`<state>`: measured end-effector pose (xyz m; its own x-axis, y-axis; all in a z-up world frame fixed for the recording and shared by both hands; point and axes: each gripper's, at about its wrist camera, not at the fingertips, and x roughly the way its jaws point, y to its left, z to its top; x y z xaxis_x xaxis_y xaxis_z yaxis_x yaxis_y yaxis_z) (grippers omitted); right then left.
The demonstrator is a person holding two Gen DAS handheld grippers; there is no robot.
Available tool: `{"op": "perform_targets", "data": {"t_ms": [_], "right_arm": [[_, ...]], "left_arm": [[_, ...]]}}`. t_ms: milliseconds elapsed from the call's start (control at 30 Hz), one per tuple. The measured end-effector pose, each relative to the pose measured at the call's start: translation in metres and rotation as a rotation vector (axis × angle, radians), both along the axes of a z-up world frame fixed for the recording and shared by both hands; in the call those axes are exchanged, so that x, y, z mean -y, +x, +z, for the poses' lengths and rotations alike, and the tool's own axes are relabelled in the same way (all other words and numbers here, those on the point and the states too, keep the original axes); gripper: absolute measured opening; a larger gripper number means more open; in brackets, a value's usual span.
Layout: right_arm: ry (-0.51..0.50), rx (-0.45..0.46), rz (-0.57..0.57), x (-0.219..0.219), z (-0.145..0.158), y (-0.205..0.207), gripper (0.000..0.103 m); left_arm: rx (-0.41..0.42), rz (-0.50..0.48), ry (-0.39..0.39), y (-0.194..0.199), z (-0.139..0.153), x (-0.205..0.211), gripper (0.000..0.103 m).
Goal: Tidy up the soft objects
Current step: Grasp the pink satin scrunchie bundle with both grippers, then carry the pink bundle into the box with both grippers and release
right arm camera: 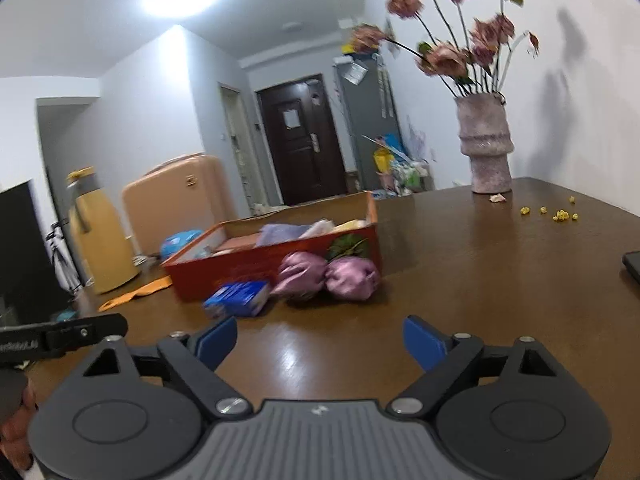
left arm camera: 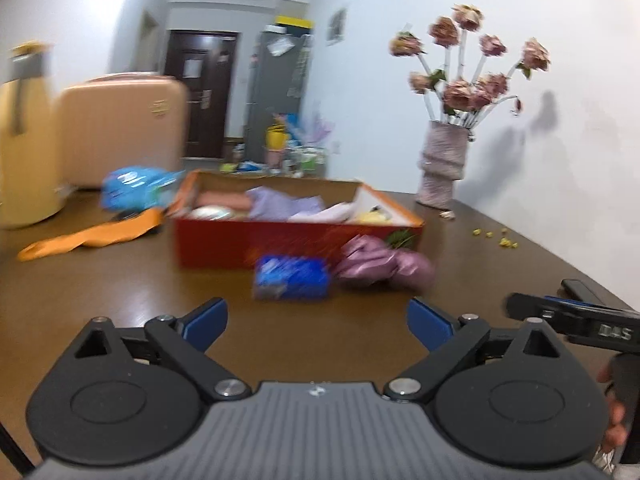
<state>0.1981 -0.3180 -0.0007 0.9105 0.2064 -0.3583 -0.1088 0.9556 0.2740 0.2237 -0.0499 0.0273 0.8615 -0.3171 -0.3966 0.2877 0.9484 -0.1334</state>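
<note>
A red cardboard box (left arm camera: 256, 244) (right arm camera: 256, 268) sits on the brown table (left arm camera: 120, 300) (right arm camera: 480, 280), holding lilac cloth (left arm camera: 280, 204) and other soft items. In front of it lie a blue tissue pack (left arm camera: 292, 278) (right arm camera: 238, 298) and a bunched pink satin cloth (left arm camera: 384, 264) (right arm camera: 328, 274). My left gripper (left arm camera: 318, 320) hovers open over the table, short of the blue pack, nothing between its blue pads. My right gripper (right arm camera: 320, 342) is open too, short of the pink cloth and empty. Each gripper shows at the edge of the other's view.
A ribbed vase (left arm camera: 442, 160) (right arm camera: 486, 144) with dried flowers stands at the back right, yellow crumbs (right arm camera: 560, 213) near it. An orange strap (left arm camera: 92, 236) and blue packet (left arm camera: 136, 186) lie left of the box. A dark flat object (right arm camera: 632, 266) lies at the right edge.
</note>
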Motion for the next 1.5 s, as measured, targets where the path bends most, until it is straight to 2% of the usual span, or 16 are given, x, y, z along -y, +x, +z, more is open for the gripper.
{"op": "perform_targets", "data": {"t_ms": [33, 133, 267, 300, 333, 367, 400, 433, 567, 600, 767, 900, 1000, 1100, 1233, 1500], "right_arm": [[0.01, -0.019, -0.005, 0.005, 0.002, 0.018, 0.087], [0.05, -0.061, -0.01, 0.018, 0.002, 0.074, 0.08], [0.066, -0.108, -0.019, 0.027, -0.008, 0.144, 0.074], [0.069, -0.118, -0.017, 0.027, -0.012, 0.156, 0.073], [0.083, -0.14, -0.008, 0.029, -0.017, 0.171, 0.069], [0.102, -0.162, 0.003, 0.031, -0.022, 0.181, 0.062], [0.117, -0.181, 0.014, 0.031, -0.027, 0.189, 0.057], [0.127, -0.201, 0.029, 0.03, -0.033, 0.196, 0.048], [0.114, -0.198, 0.089, 0.023, -0.041, 0.203, 0.03], [0.099, -0.191, 0.096, 0.019, -0.04, 0.203, 0.029], [0.077, -0.17, 0.108, 0.01, -0.045, 0.201, 0.022], [0.081, -0.158, 0.11, 0.009, -0.037, 0.191, 0.016], [0.056, -0.114, 0.109, 0.007, -0.02, 0.155, 0.016], [0.075, -0.105, 0.129, 0.002, -0.011, 0.11, 0.016], [0.083, -0.119, 0.172, -0.011, -0.006, 0.061, 0.016], [0.04, -0.048, 0.208, -0.044, 0.015, 0.012, 0.016]], "left_arm": [[-0.008, -0.012, 0.008, 0.02, 0.001, 0.012, 0.086], [-0.056, -0.052, 0.003, 0.077, -0.001, 0.042, 0.074], [-0.103, -0.152, -0.043, 0.138, -0.009, 0.071, 0.072], [-0.115, -0.17, -0.051, 0.148, -0.014, 0.074, 0.064], [-0.143, -0.177, -0.05, 0.159, -0.018, 0.08, 0.052], [-0.176, -0.184, -0.044, 0.17, -0.025, 0.083, 0.046], [-0.2, -0.187, -0.041, 0.176, -0.031, 0.085, 0.036], [-0.209, -0.189, -0.044, 0.179, -0.037, 0.085, 0.034], [-0.221, -0.199, -0.065, 0.184, -0.047, 0.081, 0.026], [-0.223, -0.199, -0.072, 0.185, -0.047, 0.08, 0.024], [-0.203, -0.205, -0.059, 0.181, -0.048, 0.08, 0.02], [-0.175, -0.206, -0.03, 0.164, -0.033, 0.083, 0.019], [-0.13, -0.217, -0.038, 0.124, -0.018, 0.076, 0.019], [-0.16, -0.222, -0.066, 0.084, -0.013, 0.06, 0.019], [-0.159, -0.216, -0.058, 0.029, -0.011, 0.04, 0.019], [-0.1, -0.172, -0.073, -0.018, 0.011, 0.011, 0.019]]}}
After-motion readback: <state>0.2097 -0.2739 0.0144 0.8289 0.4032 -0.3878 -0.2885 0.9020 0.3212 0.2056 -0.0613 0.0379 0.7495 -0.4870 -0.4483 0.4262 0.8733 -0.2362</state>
